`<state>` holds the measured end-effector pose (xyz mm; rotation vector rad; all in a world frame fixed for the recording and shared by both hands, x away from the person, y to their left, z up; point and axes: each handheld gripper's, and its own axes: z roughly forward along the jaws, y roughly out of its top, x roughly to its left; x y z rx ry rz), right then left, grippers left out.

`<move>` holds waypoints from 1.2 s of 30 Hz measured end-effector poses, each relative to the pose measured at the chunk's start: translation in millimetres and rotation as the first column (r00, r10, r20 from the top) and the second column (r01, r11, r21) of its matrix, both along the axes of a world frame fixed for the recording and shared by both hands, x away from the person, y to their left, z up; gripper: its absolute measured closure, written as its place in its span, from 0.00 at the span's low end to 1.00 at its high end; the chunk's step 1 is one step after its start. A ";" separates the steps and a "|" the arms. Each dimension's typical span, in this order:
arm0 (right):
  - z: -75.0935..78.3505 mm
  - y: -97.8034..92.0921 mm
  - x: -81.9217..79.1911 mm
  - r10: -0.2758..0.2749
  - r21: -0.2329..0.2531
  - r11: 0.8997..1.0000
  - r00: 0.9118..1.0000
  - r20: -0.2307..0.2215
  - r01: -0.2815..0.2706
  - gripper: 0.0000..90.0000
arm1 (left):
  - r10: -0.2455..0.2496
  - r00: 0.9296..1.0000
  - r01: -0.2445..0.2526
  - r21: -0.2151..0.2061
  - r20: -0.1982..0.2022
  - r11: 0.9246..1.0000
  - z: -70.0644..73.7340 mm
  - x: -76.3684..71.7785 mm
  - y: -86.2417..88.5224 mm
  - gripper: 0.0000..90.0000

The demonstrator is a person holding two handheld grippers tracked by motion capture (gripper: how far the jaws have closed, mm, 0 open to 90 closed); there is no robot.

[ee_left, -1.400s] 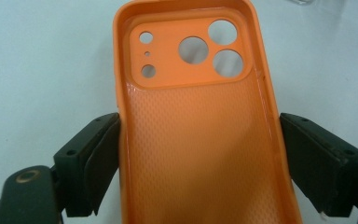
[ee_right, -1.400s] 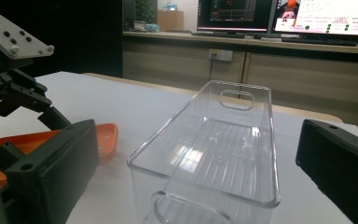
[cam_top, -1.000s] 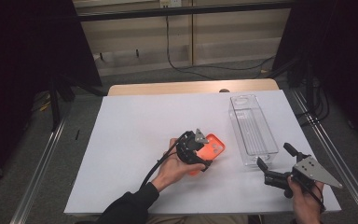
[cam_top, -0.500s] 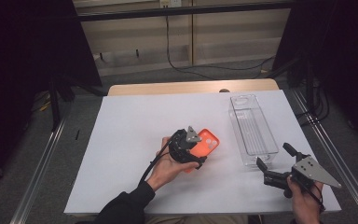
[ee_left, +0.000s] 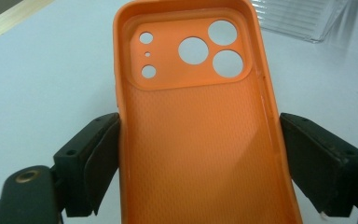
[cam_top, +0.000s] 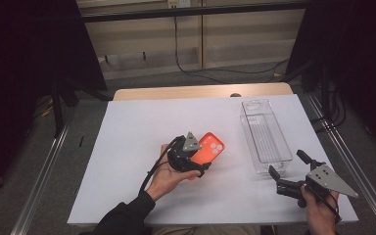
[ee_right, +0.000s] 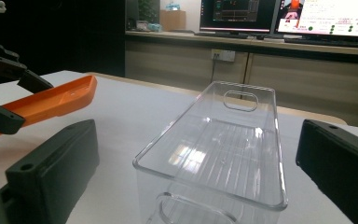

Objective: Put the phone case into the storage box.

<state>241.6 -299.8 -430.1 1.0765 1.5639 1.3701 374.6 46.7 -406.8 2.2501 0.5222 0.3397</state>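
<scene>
An orange phone case [cam_top: 210, 149] is held near the middle of the white table, tilted up off the surface. My left gripper [cam_top: 196, 164] is shut on the case's lower part; in the left gripper view both jaws press the case [ee_left: 200, 130] by its long sides, hollow side and camera holes facing the camera. A clear plastic bin [cam_top: 264, 134] stands at the right of the table. My right gripper [cam_top: 288, 164] sits open just in front of the bin's near end, with the bin [ee_right: 214, 154] between and beyond its jaws. The case [ee_right: 51, 102] shows at the left there.
The white table top [cam_top: 127, 147] has free room to the left and behind the case. A wooden edge [cam_top: 200, 91] runs along the back. Metal rails [cam_top: 44, 171] flank both sides. Cables hang on the far wall.
My left gripper has lifted and tilted the orange case slightly, drifting a little left. The right gripper has stayed put and open.
</scene>
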 end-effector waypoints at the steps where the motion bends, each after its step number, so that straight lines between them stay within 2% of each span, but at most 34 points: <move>1: 0.4 0.6 0.1 -0.001 0.000 1.000 1.000 -0.001 0.001 0.00 | 0.004 1.000 -0.004 -0.006 0.005 1.000 0.9 -0.4 2.8 0.17; 4: 0.9 2.7 0.8 0.002 0.003 1.000 1.000 -0.006 -0.002 0.00 | 0.039 0.999 -0.038 -0.034 0.027 0.999 2.7 -2.0 14.7 0.17; 9: 3.7 6.7 3.6 0.015 0.009 1.000 1.000 -0.015 -0.015 0.00 | 0.063 0.998 -0.061 -0.052 0.027 0.997 3.1 -4.2 26.8 0.17; 12: 4.8 9.0 5.2 0.030 0.035 0.999 0.999 -0.022 -0.029 0.00 | 0.068 0.997 -0.066 -0.043 0.037 0.997 2.3 -6.7 30.7 0.17; 15: 6.9 14.0 8.8 0.038 0.029 0.999 0.999 -0.028 -0.038 0.00 | 0.078 0.996 -0.076 -0.045 0.048 0.996 0.5 -11.8 35.8 0.17; 16: 7.6 15.1 9.5 0.043 0.027 0.999 0.999 -0.030 -0.042 0.00 | 0.071 0.996 -0.069 -0.035 0.045 0.997 0.6 -12.7 38.0 0.17; 17: 8.1 16.6 10.1 0.043 0.023 0.999 0.999 -0.031 -0.043 0.00 | 0.080 0.996 -0.078 -0.053 0.040 0.996 -0.3 -14.1 39.0 0.17; 19: 9.4 20.2 11.3 0.056 0.025 0.998 0.998 -0.034 -0.055 0.00 | 0.066 0.998 -0.066 -0.032 0.023 0.997 -0.3 -14.6 42.1 0.17; 20: 10.2 22.0 12.0 0.062 0.028 0.998 0.998 -0.034 -0.061 0.00 | 0.079 0.996 -0.079 -0.023 0.031 0.997 -1.8 -17.0 44.4 0.17; 24: 12.9 28.8 13.9 0.078 0.022 0.997 0.996 -0.033 -0.077 0.00 | 0.082 0.996 -0.081 -0.026 0.039 0.996 -3.5 -21.0 47.6 0.17; 25: 13.8 31.3 14.6 0.085 0.020 0.996 0.996 -0.036 -0.084 0.00 | 0.086 0.995 -0.085 -0.039 0.040 0.996 -4.3 -22.5 47.5 0.17; 26: 14.6 34.2 15.6 0.092 0.018 0.996 0.995 -0.038 -0.091 0.00 | 0.079 0.996 -0.078 -0.028 0.044 0.997 -4.0 -22.9 47.9 0.17; 27: 15.3 37.3 16.6 0.104 0.017 0.995 0.994 -0.041 -0.103 0.00 | 0.080 0.996 -0.079 -0.034 0.039 0.996 -4.9 -23.3 46.9 0.17; 29: 16.0 44.0 19.3 0.122 0.010 0.992 0.991 -0.044 -0.122 0.00 | 0.073 0.996 -0.072 -0.016 0.057 0.997 -6.2 -24.2 46.0 0.17; 32: 17.2 57.1 24.6 0.170 -0.001 0.985 0.984 -0.053 -0.170 0.00 | 0.069 0.996 -0.069 -0.013 0.052 0.998 -10.2 -25.4 42.8 0.17; 34: 17.8 60.0 26.4 0.179 -0.002 0.984 0.982 -0.055 -0.180 0.00 | 0.065 0.996 -0.065 -0.006 0.061 0.998 -11.0 -26.4 41.0 0.17; 36: 18.8 66.0 29.6 0.189 -0.001 0.982 0.980 -0.056 -0.189 0.00 | 0.066 0.996 -0.065 -0.015 0.066 0.998 -11.1 -27.0 39.0 0.17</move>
